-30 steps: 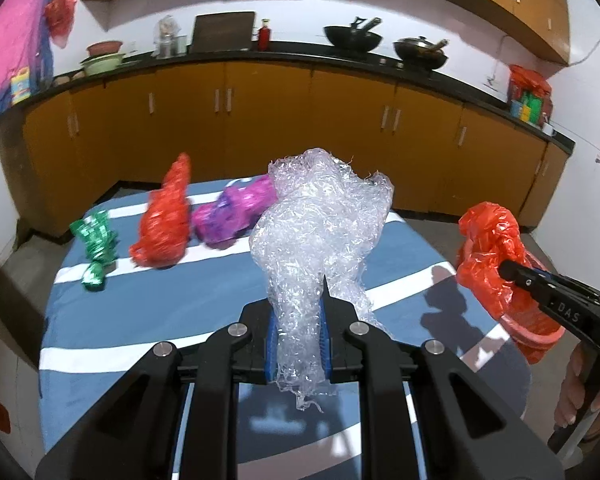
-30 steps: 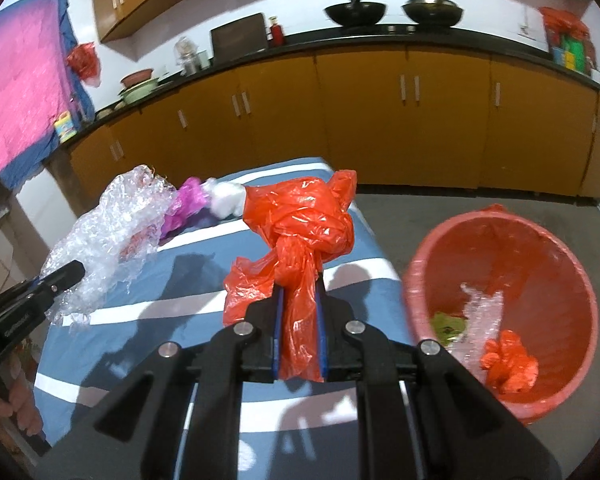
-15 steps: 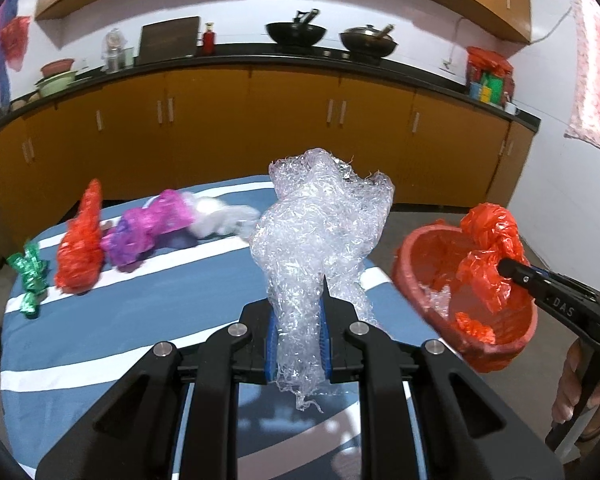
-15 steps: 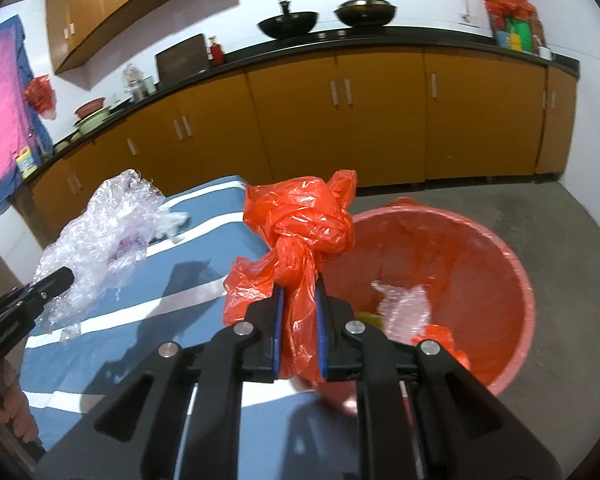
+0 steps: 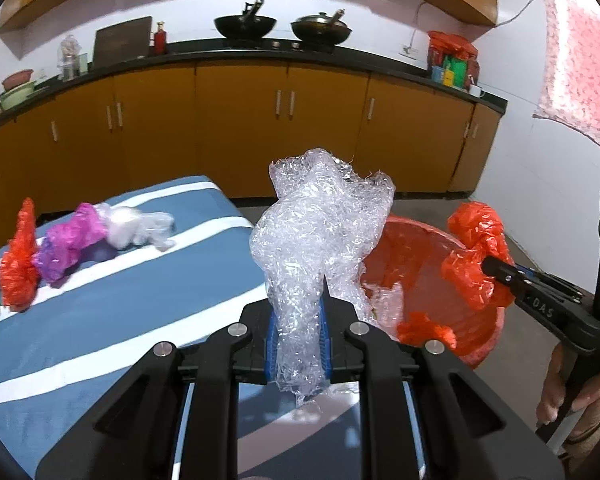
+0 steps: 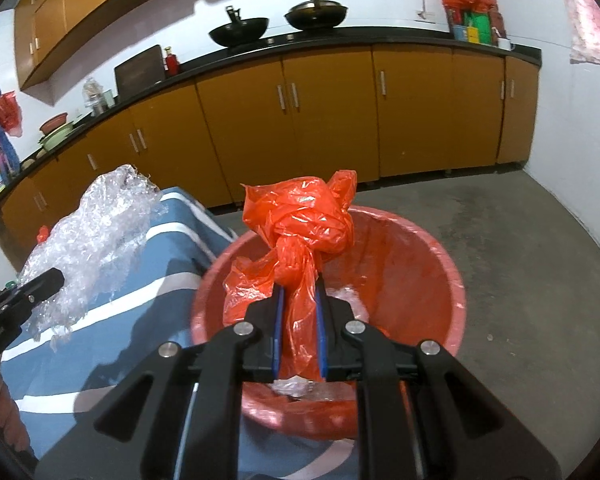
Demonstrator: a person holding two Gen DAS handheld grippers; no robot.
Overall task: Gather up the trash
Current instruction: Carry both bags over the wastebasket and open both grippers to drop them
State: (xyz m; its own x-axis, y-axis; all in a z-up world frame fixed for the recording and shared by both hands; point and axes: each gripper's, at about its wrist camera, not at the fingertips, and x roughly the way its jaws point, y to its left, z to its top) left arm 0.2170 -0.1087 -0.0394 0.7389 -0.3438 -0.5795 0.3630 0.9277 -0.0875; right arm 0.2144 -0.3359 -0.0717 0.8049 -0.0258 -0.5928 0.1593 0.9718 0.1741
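Drop-off step: right claw (image 6: pixel 298 330) pinches a knotted orange plastic bag (image 6: pixel 300 220) over the round red plastic basin (image 6: pixel 440 272); left claw (image 5: pixel 299 344) pinches crumpled clear bubble wrap (image 5: pixel 320 224). Next, I judge, release each above the basin.

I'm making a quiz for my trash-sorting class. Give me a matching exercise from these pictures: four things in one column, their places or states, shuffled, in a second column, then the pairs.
Things:
1. clear bubble wrap
2. knotted orange bag
3. purple bag
4. red tub

Places or states:
A. lying on the striped blue table
B. pinched in the right tongs, over the tub
C. on the floor beside the table, trash already inside
D. pinched in the left tongs

Pairs: 1-D, 2-B, 3-A, 4-C
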